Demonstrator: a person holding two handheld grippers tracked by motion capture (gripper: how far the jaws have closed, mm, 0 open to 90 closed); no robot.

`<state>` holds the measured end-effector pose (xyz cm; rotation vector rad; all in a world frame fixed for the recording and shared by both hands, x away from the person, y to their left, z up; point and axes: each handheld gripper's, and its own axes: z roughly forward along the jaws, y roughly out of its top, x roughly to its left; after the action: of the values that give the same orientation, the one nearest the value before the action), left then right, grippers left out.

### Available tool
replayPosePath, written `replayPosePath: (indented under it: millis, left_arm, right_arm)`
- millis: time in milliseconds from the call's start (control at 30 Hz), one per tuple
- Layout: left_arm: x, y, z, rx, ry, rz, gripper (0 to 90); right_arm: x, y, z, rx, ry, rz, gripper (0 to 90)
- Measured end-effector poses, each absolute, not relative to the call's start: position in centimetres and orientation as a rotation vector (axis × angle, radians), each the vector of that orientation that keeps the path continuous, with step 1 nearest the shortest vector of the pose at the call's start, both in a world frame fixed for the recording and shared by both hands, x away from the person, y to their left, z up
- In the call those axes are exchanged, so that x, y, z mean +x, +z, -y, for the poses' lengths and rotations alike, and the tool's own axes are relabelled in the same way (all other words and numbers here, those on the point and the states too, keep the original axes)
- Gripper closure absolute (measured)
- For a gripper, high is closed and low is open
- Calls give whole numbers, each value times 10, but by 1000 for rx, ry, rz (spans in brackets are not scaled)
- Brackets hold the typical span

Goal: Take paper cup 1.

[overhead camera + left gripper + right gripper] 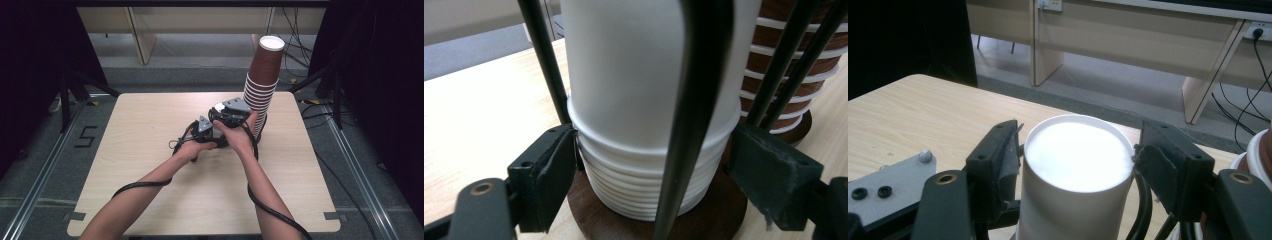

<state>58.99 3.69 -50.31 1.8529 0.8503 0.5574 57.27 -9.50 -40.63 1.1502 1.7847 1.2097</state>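
Observation:
An upside-down stack of white cups (634, 75) stands on a dark brown round base (724, 210), with thin black rods (698, 100) rising around it. My left gripper (654, 170) is low on the stack, and its pads (556, 167) press on the lowest rims from both sides. My right gripper (1080, 160) is shut on the top white cup (1073, 205), just below its upturned bottom. In the high view both hands meet at mid-table, the left gripper (210, 134) below the right gripper (226, 113).
A tall leaning stack of brown cups (262, 80) stands just right of the hands, close behind the white stack (794, 85). The wooden table (145, 150) has bare room to the left and front. Beige furniture and floor cables lie beyond the far edge.

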Motion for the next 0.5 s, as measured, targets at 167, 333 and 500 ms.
replayPosePath:
  millis: [167, 333, 500]
  left_arm:
    - [591, -503, -36, 1849, 553, -854, 195]
    - [590, -502, -36, 1856, 559, -851, 199]
    - [590, -502, -37, 1854, 561, -852, 201]
  right_arm:
    - [574, -409, 94, 1170, 1210, -1774, 344]
    - [575, -410, 93, 1186, 1212, -1779, 344]
    - [576, -409, 92, 1180, 1206, -1780, 345]
